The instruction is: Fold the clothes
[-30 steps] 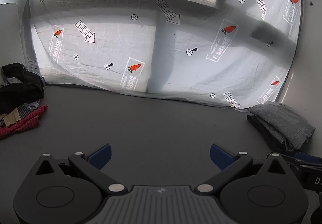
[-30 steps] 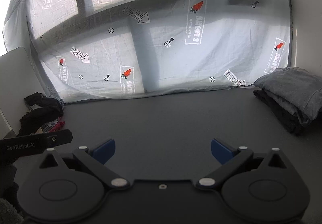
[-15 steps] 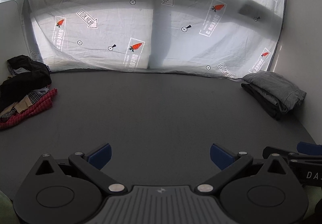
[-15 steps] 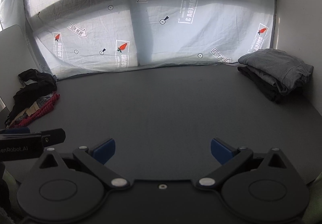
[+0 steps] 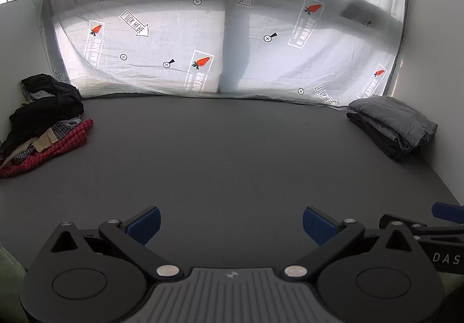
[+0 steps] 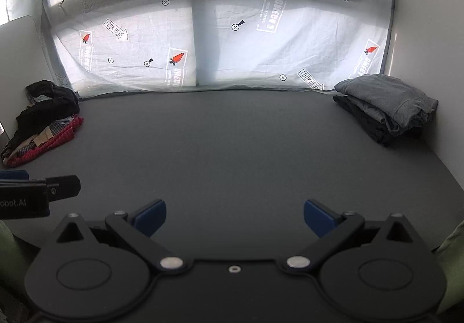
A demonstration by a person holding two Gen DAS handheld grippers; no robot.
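I am holding 2 black grippers low over a smooth dark grey table (image 5: 232, 154), both empty. The left gripper (image 5: 231, 223) is standing with its blue-padded jaws wide apart; the right gripper (image 6: 235, 217) is spread just as wide. A rumpled heap of unfolded clothes (image 5: 43, 125), black, tan and red checked, is lying at the far left. A neat folded stack (image 6: 385, 105), soft grey over black, is sitting at the far right. A wrinkled white printed sheet (image 5: 226, 33) is hanging behind.

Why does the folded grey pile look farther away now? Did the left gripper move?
Yes. The left gripper pulled back toward the person: the folded grey pile and printed sheet shrank away, and more dark tabletop shows in front of it.
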